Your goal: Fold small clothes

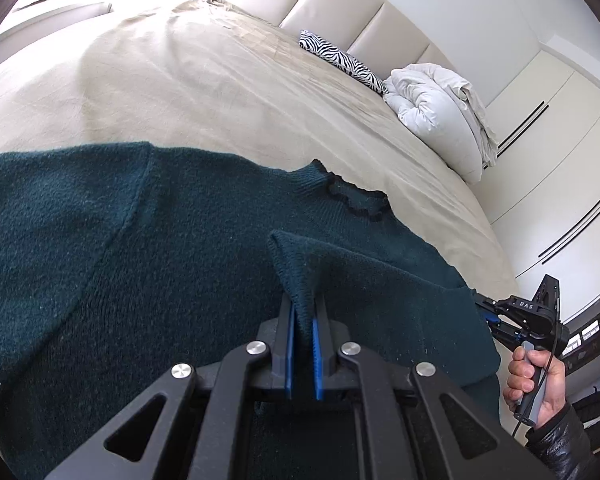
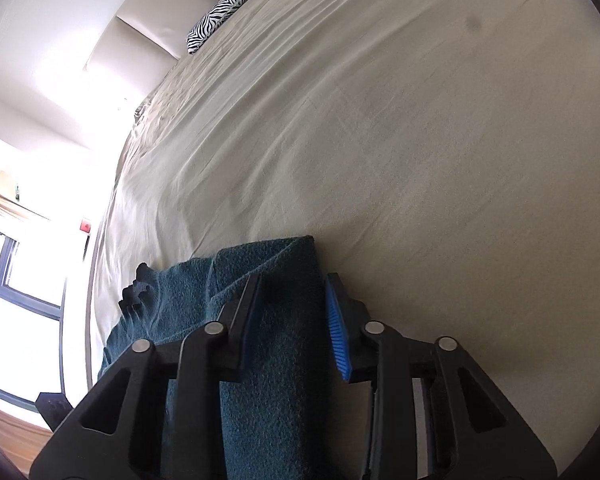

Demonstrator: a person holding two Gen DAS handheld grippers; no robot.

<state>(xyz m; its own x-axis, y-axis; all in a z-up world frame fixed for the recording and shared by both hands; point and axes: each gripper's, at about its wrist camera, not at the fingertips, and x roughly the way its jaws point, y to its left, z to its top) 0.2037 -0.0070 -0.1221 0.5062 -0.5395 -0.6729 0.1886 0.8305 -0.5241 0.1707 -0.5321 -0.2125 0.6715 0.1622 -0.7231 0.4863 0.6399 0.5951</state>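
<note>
On the bed (image 1: 220,92), left tongs (image 1: 304,312) pinch the green sweater (image 1: 100,260).

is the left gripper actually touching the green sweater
Touching. The left wrist view shows the left gripper with its blue pads closed on a raised fold of the green sweater, the knit pinched between them with no gap.

I saw the dark teal knit sweater (image 1: 140,264) lying spread on the beige bed sheet (image 1: 220,92), its ruffled dark collar (image 1: 356,200) pointing toward the headboard. One ribbed corner of it (image 1: 296,264) stood lifted off the body, pinched up into a peak. From the right wrist view, a folded sleeve or edge (image 2: 272,320) ran lengthwise as a flat band.
</note>
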